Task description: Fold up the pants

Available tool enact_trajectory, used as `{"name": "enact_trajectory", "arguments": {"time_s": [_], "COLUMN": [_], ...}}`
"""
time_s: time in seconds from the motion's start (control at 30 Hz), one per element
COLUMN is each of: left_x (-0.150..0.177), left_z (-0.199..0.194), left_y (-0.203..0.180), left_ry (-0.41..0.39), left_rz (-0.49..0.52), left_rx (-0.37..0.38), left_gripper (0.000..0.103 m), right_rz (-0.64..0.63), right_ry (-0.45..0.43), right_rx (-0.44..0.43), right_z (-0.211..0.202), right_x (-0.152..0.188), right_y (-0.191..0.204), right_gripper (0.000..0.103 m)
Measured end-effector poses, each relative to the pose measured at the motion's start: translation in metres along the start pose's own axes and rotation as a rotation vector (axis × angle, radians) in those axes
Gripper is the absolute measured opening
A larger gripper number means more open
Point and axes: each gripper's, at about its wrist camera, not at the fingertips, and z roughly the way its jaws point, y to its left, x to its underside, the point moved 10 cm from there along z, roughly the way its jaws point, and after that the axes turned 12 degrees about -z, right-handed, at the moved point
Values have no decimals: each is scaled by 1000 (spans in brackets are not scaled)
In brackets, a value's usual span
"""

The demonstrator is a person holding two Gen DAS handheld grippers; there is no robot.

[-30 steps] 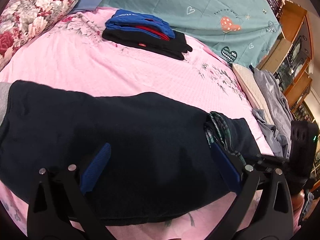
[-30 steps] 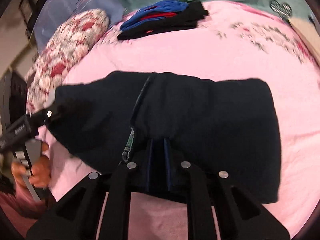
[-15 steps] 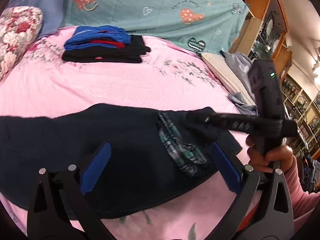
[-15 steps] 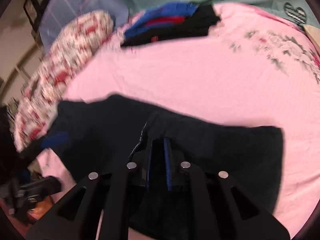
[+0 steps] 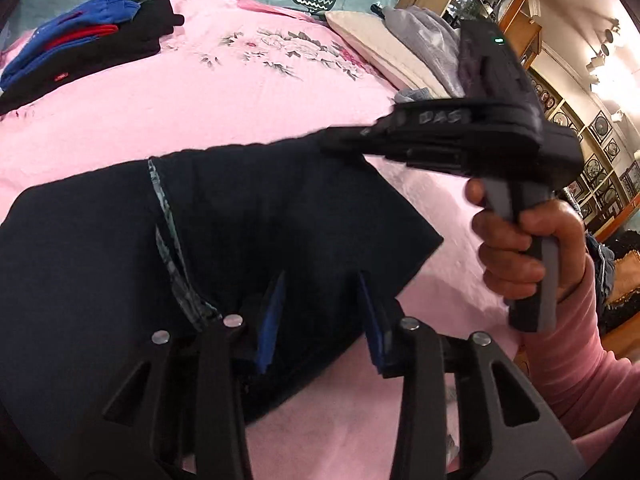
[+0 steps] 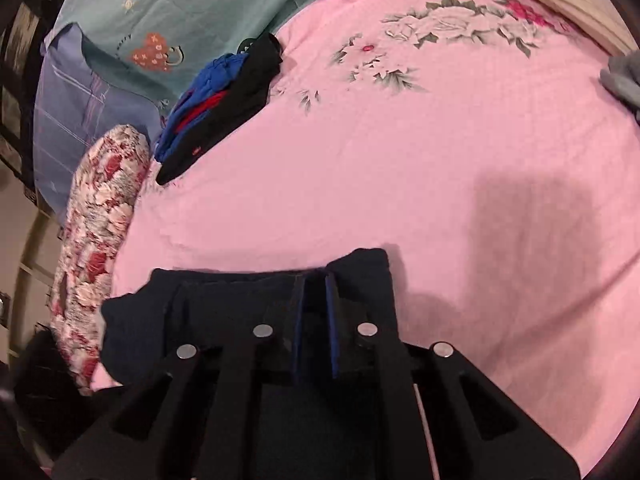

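Observation:
Dark navy pants (image 5: 248, 220) lie partly folded on the pink bed sheet (image 5: 240, 92), with a patterned waistband lining showing. My left gripper (image 5: 320, 312) is half closed around a fold at the pants' near edge, its blue pads (image 5: 270, 320) not pressed together. My right gripper (image 6: 314, 320) is shut on a raised edge of the pants (image 6: 224, 296) and holds it above the sheet. The right gripper also shows in the left wrist view (image 5: 344, 142), held in a hand with a pink sleeve, its tips at the pants' far edge.
A stack of folded blue, red and black clothes (image 6: 224, 100) lies at the far side of the bed. A floral pillow (image 6: 96, 232) is on the left, a teal cover (image 6: 180, 4) behind. Grey clothes and a cream pillow (image 5: 400, 48) lie at the right, with wooden shelves beyond.
My left gripper has narrowed from wide open onto the pants' near edge. My right gripper has lifted its pants edge up and carried it across, so the pants look folded over.

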Motion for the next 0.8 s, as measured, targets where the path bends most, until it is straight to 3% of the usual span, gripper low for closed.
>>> {"name": "enact_trajectory", "arguments": {"time_s": [0.07,0.13,0.27,0.33,0.47,0.63,0.7,0.73,0.8], "left_x": [1,3,14,15,10,11,11,10,10], "left_z": [-12,-24,-15,-16,-23,-21,-23,-23,-24], "left_y": [1,3,12,10,5,6,9,10,12], "left_ry": [-21,-45,-32,-43,-40,-74,-94,-101,-111], "left_rz": [-24,-45,-26,-15,-16,-28,-52,-67,-81], "left_rx": [17,44,19,5,23,18,34,43,47], "left_gripper": [38,45,48,48,49,49,49,49,49], "right_rz": [-47,-73,-43,-3,-39,-99,-83,-66,-71], "right_ry": [-58,-65,45,0,-49,-102,-43,2,-1], "right_rx": [-38,-64,18,-21,-13,11,99,135,153], "right_z": [-30,-48,-31,-35,-52,-31,-2,12,15], "right_x": [3,18,74,78,55,2,-7,-4,-4], "right_y": [17,30,11,9,28,32,8,-4,-3], "right_gripper": [16,16,17,16,20,22,39,39,38]}}
